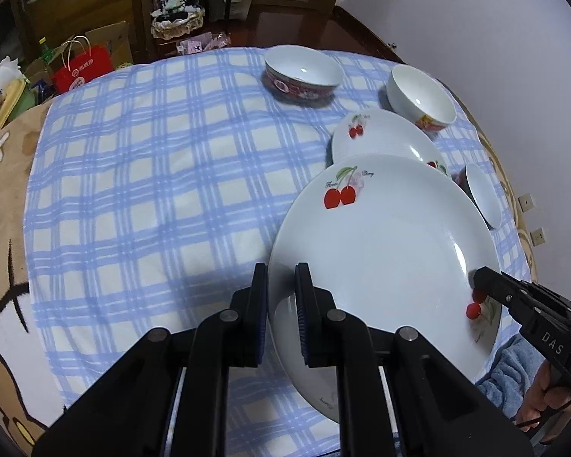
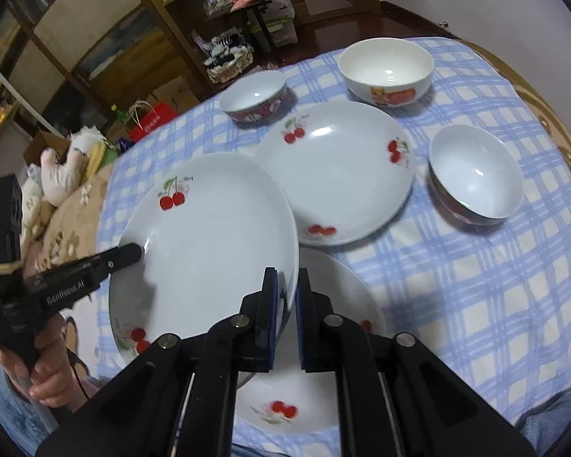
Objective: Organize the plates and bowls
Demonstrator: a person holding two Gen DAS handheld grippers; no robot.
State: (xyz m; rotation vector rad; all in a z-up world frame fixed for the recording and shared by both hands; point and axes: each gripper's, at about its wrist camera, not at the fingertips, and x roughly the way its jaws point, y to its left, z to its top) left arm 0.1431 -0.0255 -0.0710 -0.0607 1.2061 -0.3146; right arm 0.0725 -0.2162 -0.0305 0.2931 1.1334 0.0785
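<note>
Carrying the cherry plate (image 2: 209,236) clamped at opposite rims by left gripper (image 1: 281,278) and right gripper (image 2: 287,282), both narrow, the person needed to stack it on a plate (image 2: 335,171) at frame centre.

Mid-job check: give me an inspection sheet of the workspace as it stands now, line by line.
Surface: blue-and-white checked cloth over a round table.
Job's things: white cherry-print plate held lifted by both grippers; second cherry plate flat on the cloth; third cherry plate lying below the lifted one; white bowl with orange print; two dark-red patterned bowls.
Clutter: nothing seen on the cloth.
Grippers: left gripper shut on the lifted plate's rim; right gripper shut on the opposite rim.
Cables: thin dark cord by the left hand.
Surroundings: wooden shelving, red paper bag, plush toy.
</note>
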